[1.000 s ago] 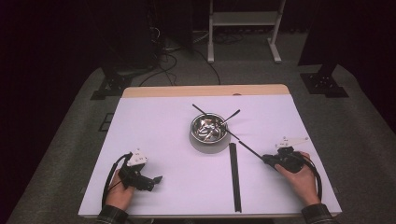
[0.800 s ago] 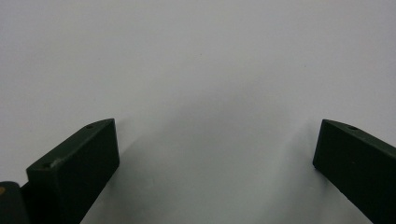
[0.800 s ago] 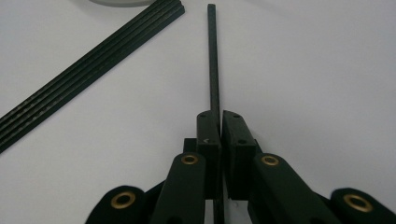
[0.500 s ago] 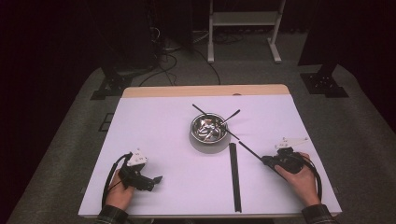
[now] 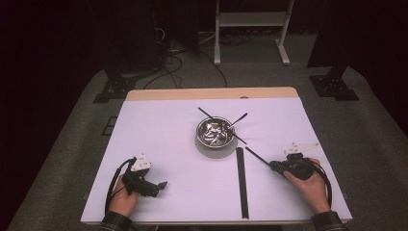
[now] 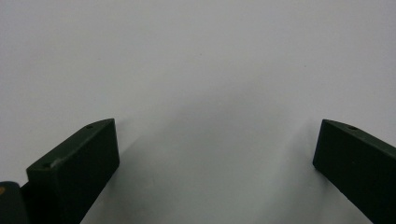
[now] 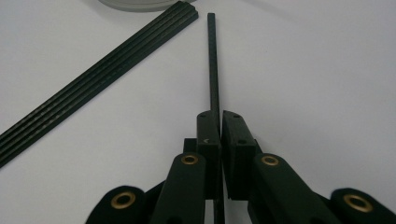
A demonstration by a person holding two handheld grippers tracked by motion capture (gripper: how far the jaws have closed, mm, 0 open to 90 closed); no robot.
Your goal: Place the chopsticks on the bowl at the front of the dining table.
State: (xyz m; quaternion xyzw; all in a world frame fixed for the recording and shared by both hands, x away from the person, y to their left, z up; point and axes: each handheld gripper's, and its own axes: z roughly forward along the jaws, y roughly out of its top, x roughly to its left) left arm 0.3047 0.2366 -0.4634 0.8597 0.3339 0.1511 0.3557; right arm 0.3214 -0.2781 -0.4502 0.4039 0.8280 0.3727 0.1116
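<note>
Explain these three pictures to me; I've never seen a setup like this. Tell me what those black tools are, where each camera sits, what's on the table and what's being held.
A person sits at a white table, holding a hand-operated two-jaw clamp in each hand. The high view looks down from above. Each of the other two cameras rides on one gripper and looks along its jaws. The left gripper rests near the table's front left, jaws wide apart, empty. The right gripper is shut on a thin black stick that points toward a metal bowl at the table's middle. More black sticks rest across the bowl. A flat black ribbed strip lies in front of the bowl.
</note>
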